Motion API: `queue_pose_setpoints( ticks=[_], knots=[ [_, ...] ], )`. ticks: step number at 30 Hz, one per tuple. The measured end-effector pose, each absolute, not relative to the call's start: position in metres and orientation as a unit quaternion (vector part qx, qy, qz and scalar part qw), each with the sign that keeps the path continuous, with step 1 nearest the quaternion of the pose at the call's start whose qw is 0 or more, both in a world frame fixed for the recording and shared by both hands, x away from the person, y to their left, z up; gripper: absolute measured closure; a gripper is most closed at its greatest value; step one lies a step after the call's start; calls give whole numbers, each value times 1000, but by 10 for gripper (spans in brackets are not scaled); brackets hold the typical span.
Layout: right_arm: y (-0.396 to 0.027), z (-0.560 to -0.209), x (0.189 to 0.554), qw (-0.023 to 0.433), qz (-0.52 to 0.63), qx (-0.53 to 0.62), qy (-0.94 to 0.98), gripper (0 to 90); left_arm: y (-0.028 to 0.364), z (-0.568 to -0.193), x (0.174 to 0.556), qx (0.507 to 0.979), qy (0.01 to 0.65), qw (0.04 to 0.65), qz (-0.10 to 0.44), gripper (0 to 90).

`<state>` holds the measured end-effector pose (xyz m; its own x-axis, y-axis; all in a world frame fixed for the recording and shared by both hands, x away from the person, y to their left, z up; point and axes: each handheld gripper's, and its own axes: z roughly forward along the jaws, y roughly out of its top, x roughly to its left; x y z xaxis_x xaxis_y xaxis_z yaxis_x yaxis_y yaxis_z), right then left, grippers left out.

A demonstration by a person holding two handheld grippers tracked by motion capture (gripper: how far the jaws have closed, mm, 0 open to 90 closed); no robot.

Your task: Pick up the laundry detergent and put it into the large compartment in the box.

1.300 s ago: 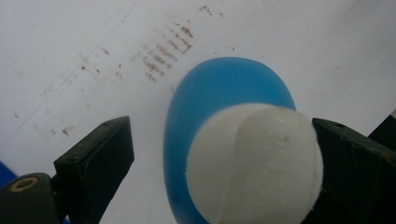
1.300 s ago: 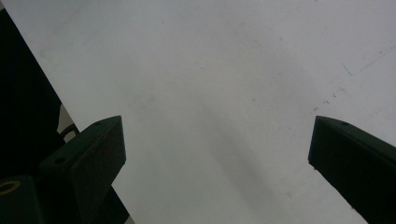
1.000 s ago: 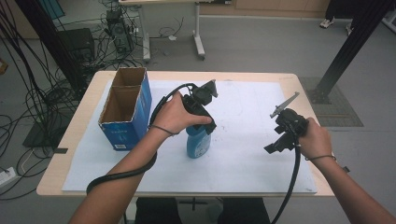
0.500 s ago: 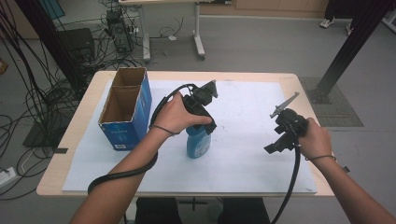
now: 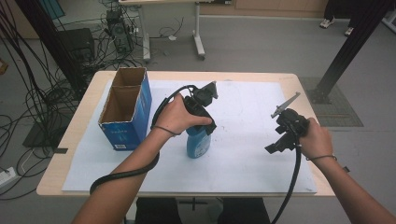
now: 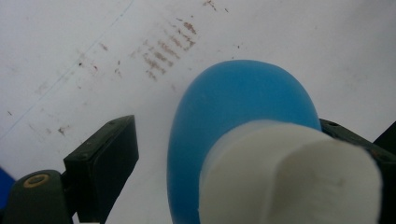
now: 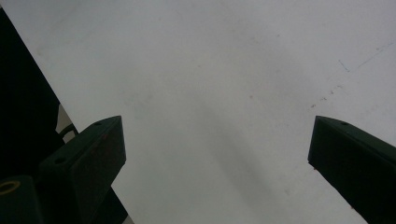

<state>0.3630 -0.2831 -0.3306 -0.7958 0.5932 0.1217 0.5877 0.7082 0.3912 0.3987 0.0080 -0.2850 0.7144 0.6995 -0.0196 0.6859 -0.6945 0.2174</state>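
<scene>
Bottle (image 5: 198, 141) of blue plastic stands upright near the middle of the bench (image 5: 84, 114), on the white sheet (image 5: 243, 154) that covers most of the top. The left gripper (image 5: 201, 122) hangs directly over it, held in the person's left hand (image 5: 175, 115), with its black cable (image 5: 122, 175) trailing back toward the near edge. In the left gripper view the bottle's (image 6: 243, 135) white cap (image 6: 294, 175) and blue shoulder sit between the jaws, which stand apart: one jaw is clear of the bottle with bare sheet (image 6: 70, 51) showing in the gap, while the other is close against the far side of the bottle, though contact cannot be told. Faint brown smudges (image 6: 163, 49) mark the sheet beyond the bottle.

The right gripper (image 5: 285, 135) is held in the right hand (image 5: 315, 140) near the bench's right edge, well apart from the bottle. In the right gripper view its jaws are wide apart over bare white sheet (image 7: 210, 93), holding nothing.

A blue cardboard box (image 5: 126, 109), open at the top with two compartments, stands near the left edge.
</scene>
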Motion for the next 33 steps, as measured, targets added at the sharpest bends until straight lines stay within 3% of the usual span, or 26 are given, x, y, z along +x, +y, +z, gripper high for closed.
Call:
queue_pose_setpoints(
  ticks=[12, 33],
  knots=[
    [-283, -331, 363, 7, 210, 319, 924, 40, 9, -285, 399, 919, 380, 102, 32, 198],
    [-283, -330, 364, 8, 210, 320, 924, 40, 8, -284, 398, 916, 387, 102, 29, 249]
  ],
)
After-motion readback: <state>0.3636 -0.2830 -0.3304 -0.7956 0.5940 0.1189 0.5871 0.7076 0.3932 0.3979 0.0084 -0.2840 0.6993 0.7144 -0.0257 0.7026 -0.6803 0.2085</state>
